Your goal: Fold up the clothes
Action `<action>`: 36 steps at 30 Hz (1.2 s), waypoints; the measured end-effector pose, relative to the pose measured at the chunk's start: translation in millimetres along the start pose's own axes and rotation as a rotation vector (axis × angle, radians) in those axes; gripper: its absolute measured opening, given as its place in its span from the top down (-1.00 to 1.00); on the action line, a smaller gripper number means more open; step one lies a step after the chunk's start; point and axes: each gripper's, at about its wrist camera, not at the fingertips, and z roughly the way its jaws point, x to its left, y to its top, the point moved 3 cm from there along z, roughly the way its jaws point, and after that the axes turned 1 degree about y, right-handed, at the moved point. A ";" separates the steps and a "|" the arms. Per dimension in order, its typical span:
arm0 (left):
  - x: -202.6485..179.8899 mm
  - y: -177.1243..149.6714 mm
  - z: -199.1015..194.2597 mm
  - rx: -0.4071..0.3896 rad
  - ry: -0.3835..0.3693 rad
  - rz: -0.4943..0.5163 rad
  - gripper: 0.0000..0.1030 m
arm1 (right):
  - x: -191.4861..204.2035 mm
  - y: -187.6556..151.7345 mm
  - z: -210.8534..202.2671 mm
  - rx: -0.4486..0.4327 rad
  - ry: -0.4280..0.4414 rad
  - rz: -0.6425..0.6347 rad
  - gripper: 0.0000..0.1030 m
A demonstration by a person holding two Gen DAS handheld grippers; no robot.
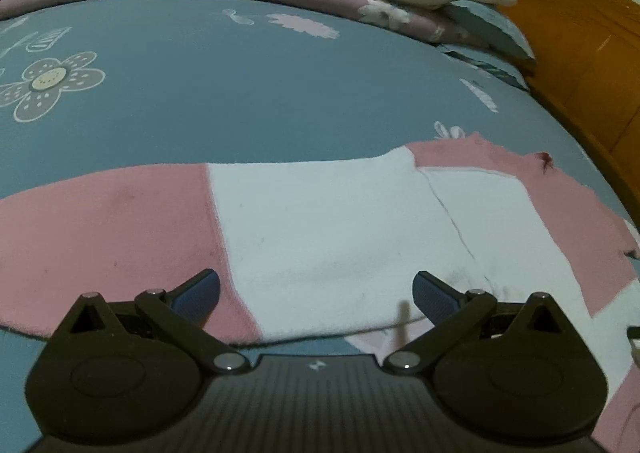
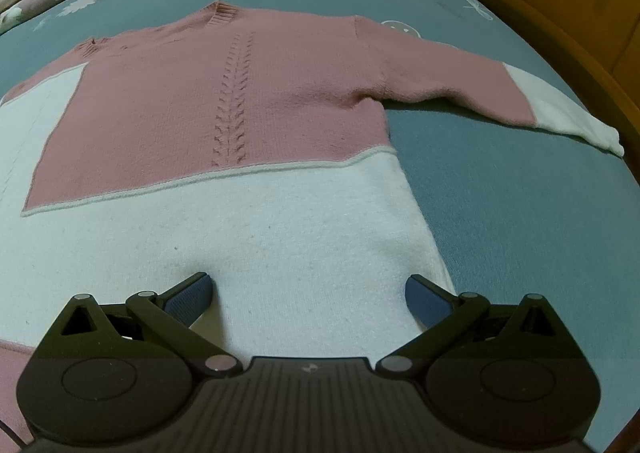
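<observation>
Both the left gripper (image 1: pixel 316 293) and right gripper (image 2: pixel 308 295) gape wide over the sweater's (image 2: pixel 160 105) white hem, bare bedsheet (image 2: pixel 500 181) alongside.

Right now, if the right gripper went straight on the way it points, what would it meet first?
The right gripper, fingers open, would most likely meet the white lower band of the sweater first, then its pink upper part. How high it hovers above the fabric is unclear.

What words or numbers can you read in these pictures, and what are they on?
Outlined letters on the blue bedsheet, near its flower print: too blurred to read.
Small pale logo mark on the left gripper body: a symbol, not readable text.
The sweater: no words or numbers visible.
</observation>
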 end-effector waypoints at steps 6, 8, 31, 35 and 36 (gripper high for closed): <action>-1.2 5.9 -15.9 -0.043 0.009 0.037 -0.98 | 0.7 0.0 -0.3 0.013 -0.021 0.029 -1.00; -7.8 12.5 -24.0 -0.090 -0.001 0.080 -0.98 | 1.1 1.5 0.3 0.028 -0.029 0.036 -1.00; -18.1 16.1 26.9 0.035 -0.068 0.050 -0.99 | 3.0 2.5 4.6 0.066 -0.049 0.058 -1.00; -20.8 15.0 27.8 0.038 -0.050 0.068 -0.99 | 2.9 2.2 4.9 0.064 -0.051 0.077 -1.00; -21.5 14.7 28.0 0.039 -0.044 0.073 -0.99 | 2.9 1.9 4.8 0.064 -0.053 0.086 -1.00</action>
